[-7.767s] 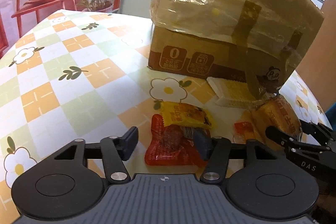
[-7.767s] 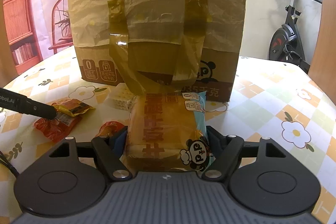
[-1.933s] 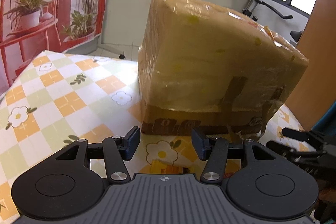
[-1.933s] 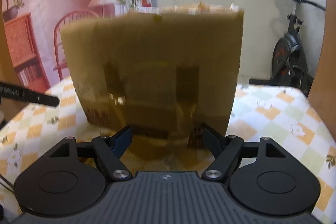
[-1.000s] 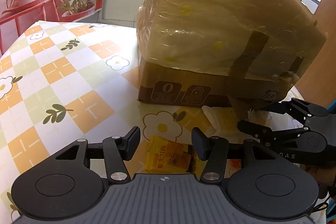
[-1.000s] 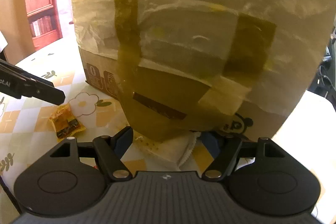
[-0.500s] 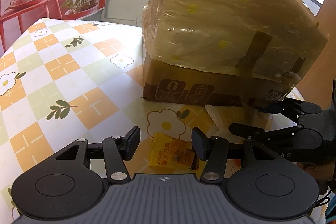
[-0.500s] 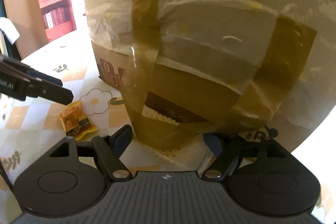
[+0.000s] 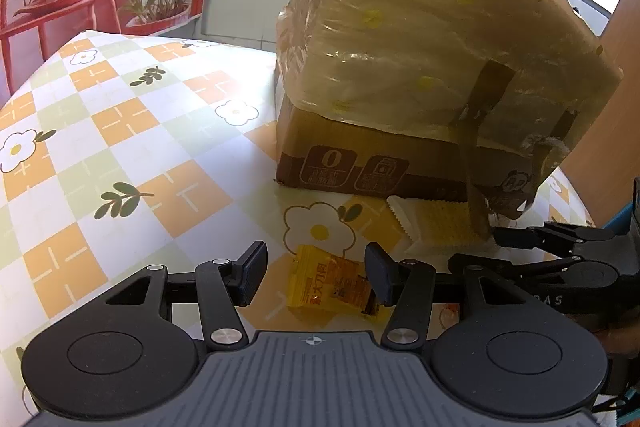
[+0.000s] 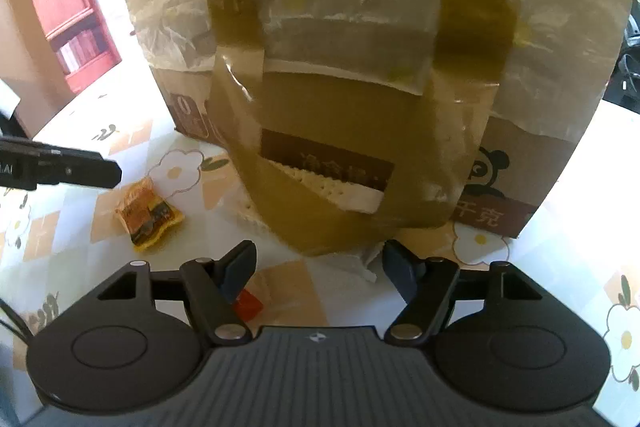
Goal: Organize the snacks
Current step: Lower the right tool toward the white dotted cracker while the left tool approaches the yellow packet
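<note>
The bread pack and red snack are gone from the surface (image 9: 120,131); only the yellow snack packet (image 9: 330,283) between the open left tongs (image 9: 316,273) and the wafer pack (image 9: 440,227) by the box (image 9: 420,47) remain. The right tongs (image 10: 320,267), just narrowing, grip nothing.

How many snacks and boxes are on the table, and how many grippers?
Yellow snack packet: 1
White cracker pack: 1
Red snack packet, only a corner showing: 1
Cardboard box under a plastic bag: 1
Grippers: 2, left gripper and right gripper, both open
Total: 6
</note>
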### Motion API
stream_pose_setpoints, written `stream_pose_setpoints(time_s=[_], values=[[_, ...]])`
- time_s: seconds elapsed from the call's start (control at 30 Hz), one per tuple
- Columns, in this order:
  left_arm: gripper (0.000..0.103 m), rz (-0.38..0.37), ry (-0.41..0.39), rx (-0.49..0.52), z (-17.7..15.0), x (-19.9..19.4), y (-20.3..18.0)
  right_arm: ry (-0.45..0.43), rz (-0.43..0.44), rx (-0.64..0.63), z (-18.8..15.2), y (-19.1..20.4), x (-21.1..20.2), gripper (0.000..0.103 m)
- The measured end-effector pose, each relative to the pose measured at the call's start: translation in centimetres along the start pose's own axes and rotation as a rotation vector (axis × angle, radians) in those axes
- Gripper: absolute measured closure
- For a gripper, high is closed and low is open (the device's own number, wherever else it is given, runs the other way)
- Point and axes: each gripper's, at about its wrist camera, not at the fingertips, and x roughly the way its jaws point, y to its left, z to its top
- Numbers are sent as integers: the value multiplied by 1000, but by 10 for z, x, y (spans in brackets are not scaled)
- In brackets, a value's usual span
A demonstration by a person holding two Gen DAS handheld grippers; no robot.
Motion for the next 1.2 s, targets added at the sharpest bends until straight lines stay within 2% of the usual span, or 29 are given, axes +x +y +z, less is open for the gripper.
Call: stream_pose_setpoints(time_s=[0.07,0.13,0.23,0.33,0.5,0.77,1.2], values=[[47,-2,-2,-6,-1,0,2,-3,9,48,1,0,0,21],[47,0,-1,-6,-1,1,3,-2,9,108,4,0,0,8],[47,4,3,-15,-3,3,7,-6,15,185,10,-4,2,8],[47,7,4,-25,-4,5,11,6,-10,217,15,-7,4,2],[47,10,4,-44,-6,6,17,33,-37,183,20,2,12,0],[47,12,6,-69,-10,4,29,46,-58,218,28,5,16,0],[47,12,6,-84,-14,1,33,59,-155,212,36,20,27,0]])
